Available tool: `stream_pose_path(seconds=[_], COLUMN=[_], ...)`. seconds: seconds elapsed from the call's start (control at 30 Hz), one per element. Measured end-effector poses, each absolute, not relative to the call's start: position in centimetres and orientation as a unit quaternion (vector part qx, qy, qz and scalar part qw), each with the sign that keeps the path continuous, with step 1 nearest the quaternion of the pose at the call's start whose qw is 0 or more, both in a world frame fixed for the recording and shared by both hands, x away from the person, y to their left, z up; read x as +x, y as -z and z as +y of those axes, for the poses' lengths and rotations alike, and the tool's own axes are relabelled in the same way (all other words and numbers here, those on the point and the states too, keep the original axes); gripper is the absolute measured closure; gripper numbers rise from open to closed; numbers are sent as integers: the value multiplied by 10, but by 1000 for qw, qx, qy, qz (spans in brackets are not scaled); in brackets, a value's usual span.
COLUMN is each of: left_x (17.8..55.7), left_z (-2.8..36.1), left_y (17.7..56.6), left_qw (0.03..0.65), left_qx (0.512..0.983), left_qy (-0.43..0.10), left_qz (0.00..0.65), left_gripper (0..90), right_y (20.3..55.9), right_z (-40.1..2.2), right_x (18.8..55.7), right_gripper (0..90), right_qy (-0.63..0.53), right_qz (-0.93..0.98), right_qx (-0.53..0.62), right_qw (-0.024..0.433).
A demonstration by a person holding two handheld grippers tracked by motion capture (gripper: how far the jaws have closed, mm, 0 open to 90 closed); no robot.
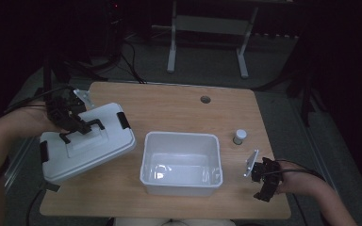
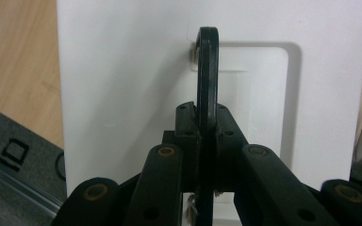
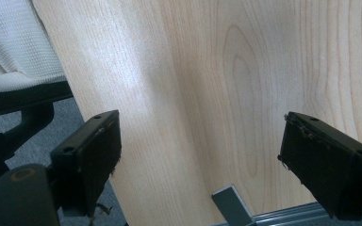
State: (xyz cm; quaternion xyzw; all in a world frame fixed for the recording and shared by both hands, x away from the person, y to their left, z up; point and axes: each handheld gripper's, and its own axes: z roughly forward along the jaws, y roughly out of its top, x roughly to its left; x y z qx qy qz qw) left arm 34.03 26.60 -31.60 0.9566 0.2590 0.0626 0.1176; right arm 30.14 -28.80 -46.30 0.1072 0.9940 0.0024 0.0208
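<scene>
A white box lid (image 1: 87,146) with black latches hangs tilted over the left side of the wooden table (image 1: 169,108). My left gripper (image 1: 75,123) is shut on its black carry handle (image 1: 82,128). In the left gripper view the jaws (image 2: 206,117) pinch the thin handle (image 2: 207,70) edge-on, with the lid (image 2: 122,70) behind it. An open white bin (image 1: 181,137) stands mid-table, nothing visible in it. My right gripper (image 1: 264,181) rests near the front right corner, open. Bare wood lies between its jaws (image 3: 198,155).
A small white jar (image 1: 239,136) stands right of the bin. A cable hole (image 1: 205,99) sits near the table's far edge. A white metal stand (image 1: 207,28) is on the floor behind. The table's edge and a white cloth (image 3: 14,47) appear in the right gripper view.
</scene>
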Motion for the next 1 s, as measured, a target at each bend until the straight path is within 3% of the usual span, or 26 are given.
stream_pose_path(seconds=[0.47, 1.0], left_x=[356, 389], left_z=[283, 257], left_y=[358, 427], left_qw=[123, 102], left_qx=[946, 953], left_qy=[-60, -35], left_qz=[293, 283], left_gripper=[833, 833], right_y=[464, 472], right_z=[-286, -290], right_x=[302, 303], right_gripper=[129, 130], right_qy=[-5, -17], right_qz=[994, 994], right_qx=[105, 106], right_qw=[23, 28])
